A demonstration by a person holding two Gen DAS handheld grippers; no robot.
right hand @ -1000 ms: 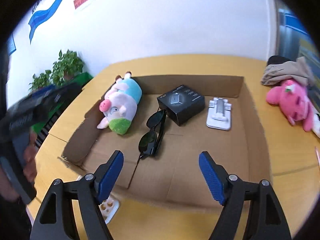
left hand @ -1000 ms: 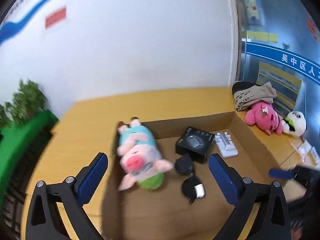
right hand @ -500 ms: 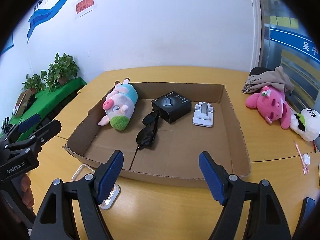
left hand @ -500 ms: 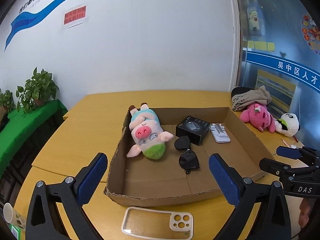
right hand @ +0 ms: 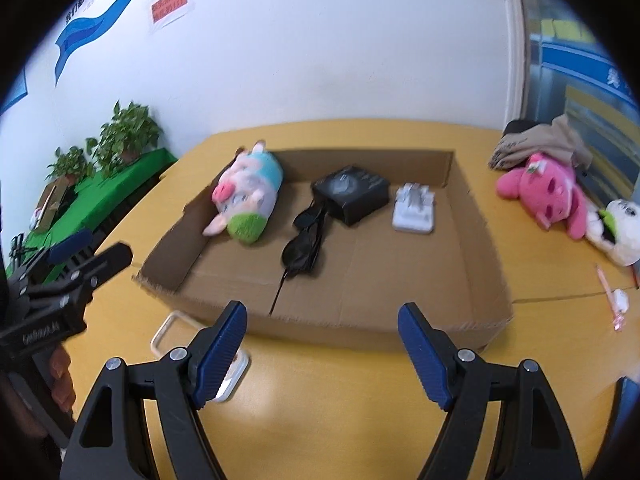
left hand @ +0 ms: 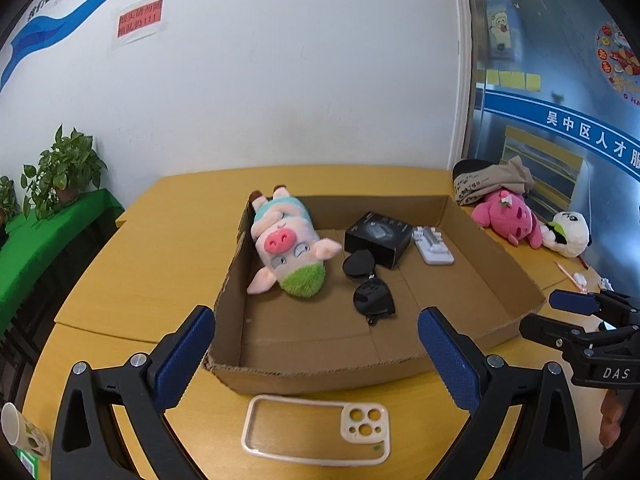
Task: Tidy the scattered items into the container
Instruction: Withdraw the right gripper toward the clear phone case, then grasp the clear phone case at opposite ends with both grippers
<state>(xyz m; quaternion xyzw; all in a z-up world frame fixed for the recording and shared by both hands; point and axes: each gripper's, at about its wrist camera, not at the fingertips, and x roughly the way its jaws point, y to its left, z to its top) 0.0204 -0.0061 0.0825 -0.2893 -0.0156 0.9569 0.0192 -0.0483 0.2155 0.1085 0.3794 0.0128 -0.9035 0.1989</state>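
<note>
Both grippers [left hand: 316,354] [right hand: 322,354] backed off, phone case [left hand: 316,428] revealed

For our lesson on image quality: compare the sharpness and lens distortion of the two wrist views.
Left wrist view: crisp, the phone case and sunglasses sharply edged. Right wrist view: softer, the pig plush and cardboard box smeared. Both: fisheye bending, dark corners.

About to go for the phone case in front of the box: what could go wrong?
The phone case lies flat and thin on the table, so the left gripper may slip off it. It sits close to the cardboard box, whose wall could be nudged.
</note>
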